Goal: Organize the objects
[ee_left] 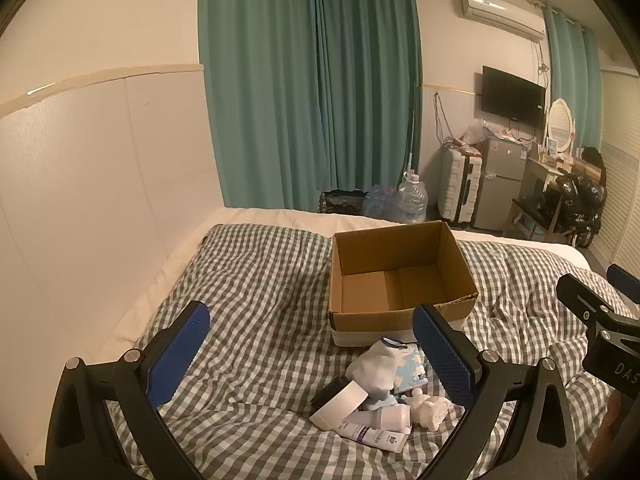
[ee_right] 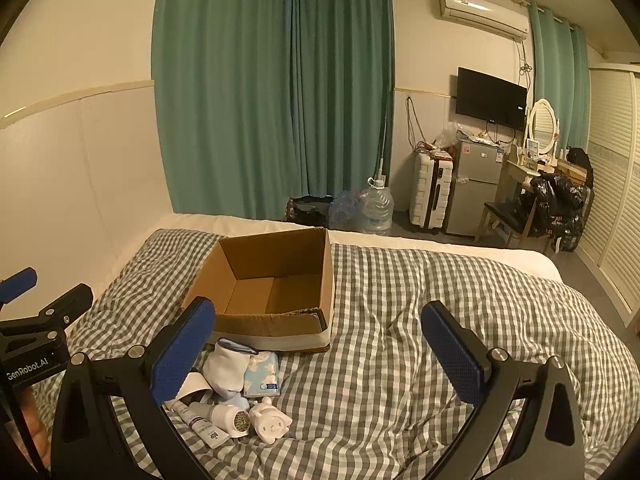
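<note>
Grey-and-white checked quilt [ee_right: 400, 300] | plain brown cardboard box [ee_right: 276, 276] on quilt | pale-blue packet with white cloud print [ee_right: 262, 374] just before box | blue gripper pads [ee_right: 184, 352] | teal curtains [ee_right: 272, 88] behind box

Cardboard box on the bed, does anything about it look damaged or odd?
Yes. The open brown cardboard box has a ragged, torn near rim at its right corner. It is empty, while the small toiletries lie heaped on the checked duvet in front of it.

Side-by-side wrist views; shared box [ee_left: 400, 276]
</note>
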